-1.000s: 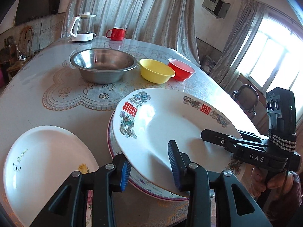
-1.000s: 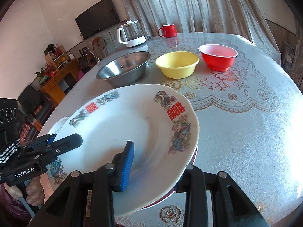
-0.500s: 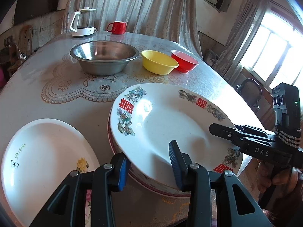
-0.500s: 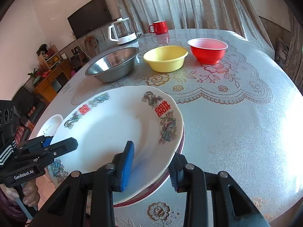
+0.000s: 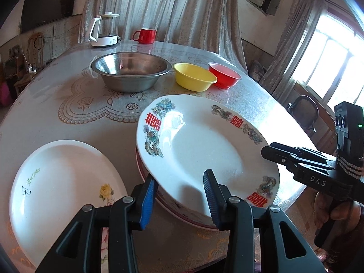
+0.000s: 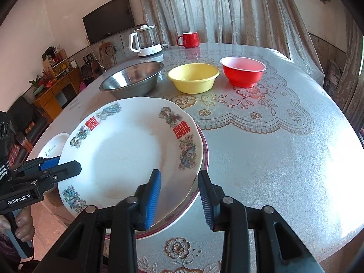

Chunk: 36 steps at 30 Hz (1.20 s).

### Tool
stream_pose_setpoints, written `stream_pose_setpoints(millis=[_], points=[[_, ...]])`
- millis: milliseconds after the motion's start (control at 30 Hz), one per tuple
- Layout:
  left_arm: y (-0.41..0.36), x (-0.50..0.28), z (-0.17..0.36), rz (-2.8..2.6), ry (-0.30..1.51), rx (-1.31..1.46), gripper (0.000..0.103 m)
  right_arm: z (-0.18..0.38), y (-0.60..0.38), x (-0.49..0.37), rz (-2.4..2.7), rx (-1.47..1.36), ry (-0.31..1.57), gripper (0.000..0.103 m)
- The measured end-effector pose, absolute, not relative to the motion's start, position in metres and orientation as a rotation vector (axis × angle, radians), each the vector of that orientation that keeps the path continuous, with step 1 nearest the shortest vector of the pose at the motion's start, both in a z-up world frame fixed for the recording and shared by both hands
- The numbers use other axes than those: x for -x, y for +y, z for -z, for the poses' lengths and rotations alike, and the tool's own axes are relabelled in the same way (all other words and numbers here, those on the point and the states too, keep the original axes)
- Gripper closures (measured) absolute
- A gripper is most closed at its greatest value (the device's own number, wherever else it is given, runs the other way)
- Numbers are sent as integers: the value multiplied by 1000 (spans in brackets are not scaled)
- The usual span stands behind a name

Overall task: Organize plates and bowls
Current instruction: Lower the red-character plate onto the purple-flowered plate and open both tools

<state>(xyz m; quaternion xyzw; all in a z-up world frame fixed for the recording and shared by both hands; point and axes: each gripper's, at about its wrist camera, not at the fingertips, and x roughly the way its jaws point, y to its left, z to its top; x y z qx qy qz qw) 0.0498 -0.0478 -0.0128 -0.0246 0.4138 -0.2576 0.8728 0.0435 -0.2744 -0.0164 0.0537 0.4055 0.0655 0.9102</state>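
A white plate with dragons and red characters [image 5: 204, 150] [image 6: 127, 150] rests slightly tilted on a maroon-rimmed plate [image 5: 177, 213] [image 6: 204, 157]. My left gripper [image 5: 179, 199] is shut on its near left rim, one pad under and one on top. My right gripper [image 6: 179, 201] is shut on the opposite rim. Each gripper shows in the other's view, the right gripper [image 5: 273, 150] and the left gripper [image 6: 61, 166]. A white rose plate [image 5: 59, 182] [image 6: 53, 146] lies to the left. Behind stand a steel bowl [image 5: 130, 70], a yellow bowl [image 5: 194, 77] and a red bowl [image 5: 225, 77].
A glass kettle [image 5: 104, 30] and a red mug [image 5: 144, 36] stand at the far end of the round table [image 6: 273, 159], which has a lace-pattern cover. A hand [image 5: 341, 213] grips the right handle. The stacked plates sit near the table's front edge.
The dragon plate has come down from a steeper tilt onto the maroon-rimmed plate, with both grippers still on its rim.
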Motion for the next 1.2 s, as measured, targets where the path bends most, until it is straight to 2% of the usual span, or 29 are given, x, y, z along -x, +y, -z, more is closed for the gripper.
stream_pose_setpoints(millis=[200, 433, 800, 833, 900, 1200], points=[[-46, -46, 14, 563, 868, 58, 62, 17, -283, -43, -106, -135, 835, 69], [-33, -37, 6, 538, 838, 70, 62, 21, -276, -42, -98, -81, 824, 76], [-36, -76, -9, 514, 795, 105, 48, 19, -293, -54, -62, -155, 816, 76], [-40, -79, -8, 519, 793, 99, 41, 21, -294, -58, -53, -169, 817, 75], [-45, -85, -4, 504, 804, 90, 36, 22, -298, -67, -49, -199, 814, 75], [-51, -94, 11, 540, 853, 110, 36, 25, -294, -92, -91, -222, 817, 77]])
